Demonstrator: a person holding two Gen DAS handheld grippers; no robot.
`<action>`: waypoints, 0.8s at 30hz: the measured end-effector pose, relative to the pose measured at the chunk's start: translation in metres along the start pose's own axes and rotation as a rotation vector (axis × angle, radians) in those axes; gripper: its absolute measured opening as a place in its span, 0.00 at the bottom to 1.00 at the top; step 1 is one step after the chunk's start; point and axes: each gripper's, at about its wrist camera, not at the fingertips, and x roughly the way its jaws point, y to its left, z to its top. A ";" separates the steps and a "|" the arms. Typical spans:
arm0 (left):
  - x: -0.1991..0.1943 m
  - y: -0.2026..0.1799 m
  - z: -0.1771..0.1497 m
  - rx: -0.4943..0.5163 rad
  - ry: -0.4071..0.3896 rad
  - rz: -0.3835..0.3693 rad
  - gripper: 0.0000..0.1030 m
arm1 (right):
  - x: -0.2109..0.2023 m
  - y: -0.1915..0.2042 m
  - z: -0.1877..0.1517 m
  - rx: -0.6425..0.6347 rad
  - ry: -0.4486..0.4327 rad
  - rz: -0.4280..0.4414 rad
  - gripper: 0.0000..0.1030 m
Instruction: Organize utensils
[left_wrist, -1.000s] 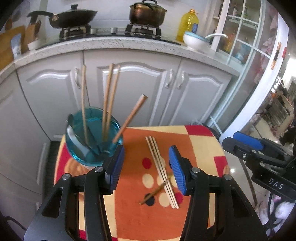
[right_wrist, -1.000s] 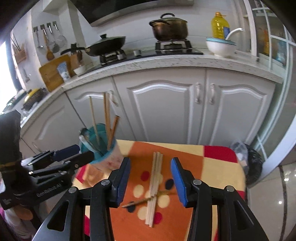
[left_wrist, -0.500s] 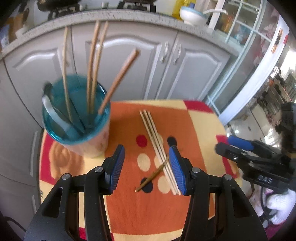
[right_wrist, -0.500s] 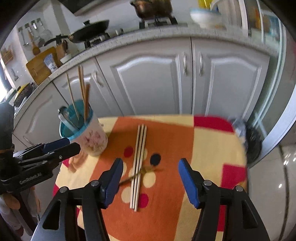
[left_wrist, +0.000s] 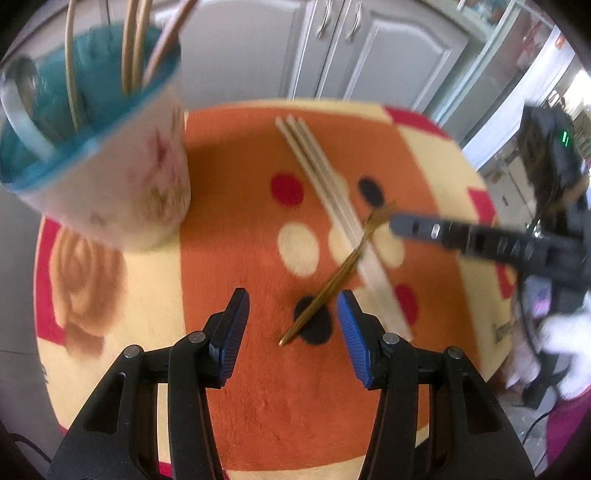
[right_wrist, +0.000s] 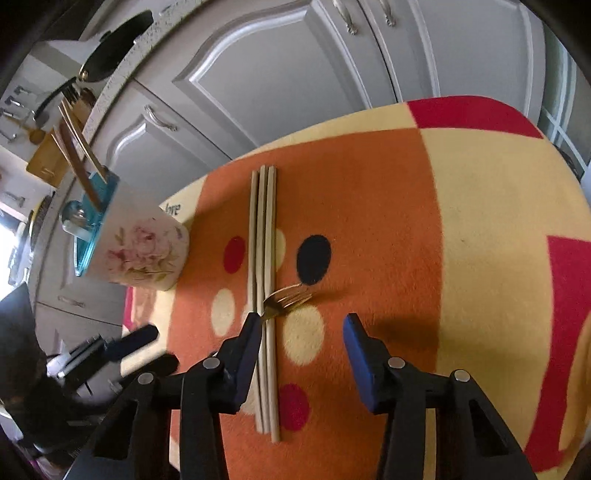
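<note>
A floral cup with a teal inside (left_wrist: 110, 155) stands at the left of the table and holds several chopsticks and a spoon; it also shows in the right wrist view (right_wrist: 136, 251). Three pale chopsticks (left_wrist: 332, 206) lie side by side on the orange cloth (left_wrist: 236, 206), with a gold fork (left_wrist: 340, 273) lying across them. My left gripper (left_wrist: 291, 321) is open, low over the fork's handle end. My right gripper (right_wrist: 299, 343) is open just over the fork's tines (right_wrist: 291, 297) and the chopsticks (right_wrist: 264, 258). Its dark finger reaches in from the right in the left wrist view (left_wrist: 443, 232).
The small round table is covered by a red, orange and cream cloth (right_wrist: 480, 221). Grey kitchen cabinets (right_wrist: 295, 74) stand behind it, with a pan (right_wrist: 114, 44) on the counter. The table's edge drops off close on all sides.
Both grippers have come down and forward toward the table. The fork and loose chopsticks now lie close in front of both open grippers. The cup has not moved.
</note>
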 end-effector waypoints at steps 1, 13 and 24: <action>0.004 0.001 -0.003 -0.001 0.011 0.000 0.48 | 0.003 0.000 0.001 -0.005 0.004 -0.002 0.42; 0.020 -0.003 -0.006 0.013 0.031 -0.031 0.35 | 0.029 0.028 0.021 -0.162 0.011 -0.003 0.06; -0.008 0.008 -0.014 -0.034 0.036 -0.121 0.32 | 0.014 0.061 0.019 -0.265 -0.009 0.067 0.02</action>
